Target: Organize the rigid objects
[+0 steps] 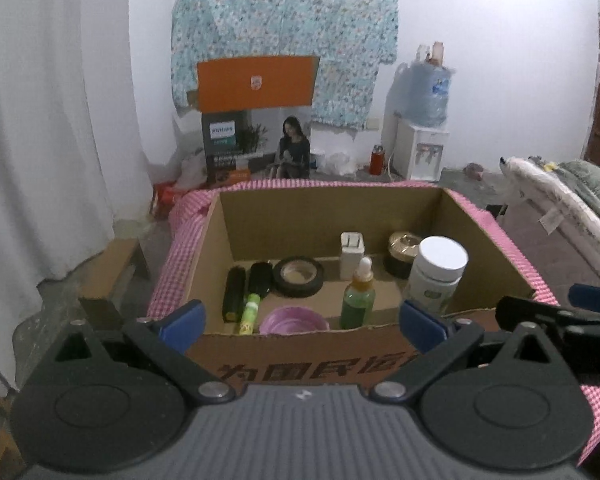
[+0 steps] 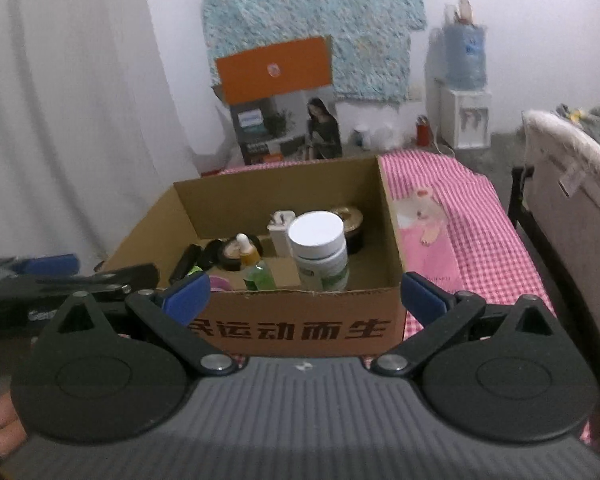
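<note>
An open cardboard box point(image 1: 312, 350) stands on a pink checked cloth. Inside are a white-capped pill bottle point(image 1: 436, 274), a green dropper bottle point(image 1: 358, 296), a black tape roll point(image 1: 298, 275), a white charger plug point(image 1: 352, 254), a gold-lidded jar point(image 1: 403, 252), a black hairbrush point(image 1: 260, 276), a black bar point(image 1: 234, 294), a small green tube point(image 1: 249, 314) and a pink bowl point(image 1: 294, 320). My left gripper point(image 1: 302, 324) is open and empty before the box's near wall. My right gripper point(image 2: 306, 294) is open and empty, also before the box point(image 2: 308, 322); the pill bottle point(image 2: 320, 250) shows there too.
The pink checked cloth point(image 2: 472, 232) covers the table right of the box. A Philips carton point(image 1: 256, 136) stands on the floor behind, a water dispenser point(image 1: 420, 128) at the back right, a white curtain point(image 1: 40, 120) at the left, a padded chair point(image 2: 572, 208) at the right.
</note>
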`<state>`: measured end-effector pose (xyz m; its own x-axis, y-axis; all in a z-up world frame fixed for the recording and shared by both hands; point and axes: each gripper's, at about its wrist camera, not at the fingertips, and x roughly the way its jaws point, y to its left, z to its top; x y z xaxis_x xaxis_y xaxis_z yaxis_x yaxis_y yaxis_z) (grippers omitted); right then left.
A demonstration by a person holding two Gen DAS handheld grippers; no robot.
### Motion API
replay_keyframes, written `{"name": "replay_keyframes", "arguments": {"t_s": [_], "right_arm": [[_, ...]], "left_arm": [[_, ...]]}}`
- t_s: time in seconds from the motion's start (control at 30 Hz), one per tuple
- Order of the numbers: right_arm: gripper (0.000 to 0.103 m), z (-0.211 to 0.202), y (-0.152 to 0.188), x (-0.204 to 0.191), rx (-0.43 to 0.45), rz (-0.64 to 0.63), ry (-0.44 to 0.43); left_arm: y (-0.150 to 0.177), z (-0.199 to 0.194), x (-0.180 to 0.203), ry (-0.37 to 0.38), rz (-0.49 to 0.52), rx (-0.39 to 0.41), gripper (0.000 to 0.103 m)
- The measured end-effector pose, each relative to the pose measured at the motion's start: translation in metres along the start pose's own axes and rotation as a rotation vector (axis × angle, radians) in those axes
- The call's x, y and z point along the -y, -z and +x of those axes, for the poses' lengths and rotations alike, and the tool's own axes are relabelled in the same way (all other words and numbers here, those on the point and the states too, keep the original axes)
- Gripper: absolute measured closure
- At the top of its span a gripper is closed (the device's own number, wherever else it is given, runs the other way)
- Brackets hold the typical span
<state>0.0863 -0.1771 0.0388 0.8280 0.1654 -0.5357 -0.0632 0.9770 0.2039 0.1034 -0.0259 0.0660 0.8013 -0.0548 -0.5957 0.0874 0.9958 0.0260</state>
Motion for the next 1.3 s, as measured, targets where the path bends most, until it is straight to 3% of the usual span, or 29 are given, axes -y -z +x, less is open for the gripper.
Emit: {"name": "replay_keyframes", "arguments": {"t_s": [0.47,1.3], "right_arm": [[0.001,0.053,-0.003,-0.004,-0.085,-0.036,0.034],[0.001,0.048,-0.002,-0.004,-0.076,-0.056,0.046]], "left_arm": [[0.004,0.027,-0.007,-0.031,0.003,-0.084,0.0],[0.002,0.028,-0.004,-0.054,0.009,-0.076,0.0]]}}
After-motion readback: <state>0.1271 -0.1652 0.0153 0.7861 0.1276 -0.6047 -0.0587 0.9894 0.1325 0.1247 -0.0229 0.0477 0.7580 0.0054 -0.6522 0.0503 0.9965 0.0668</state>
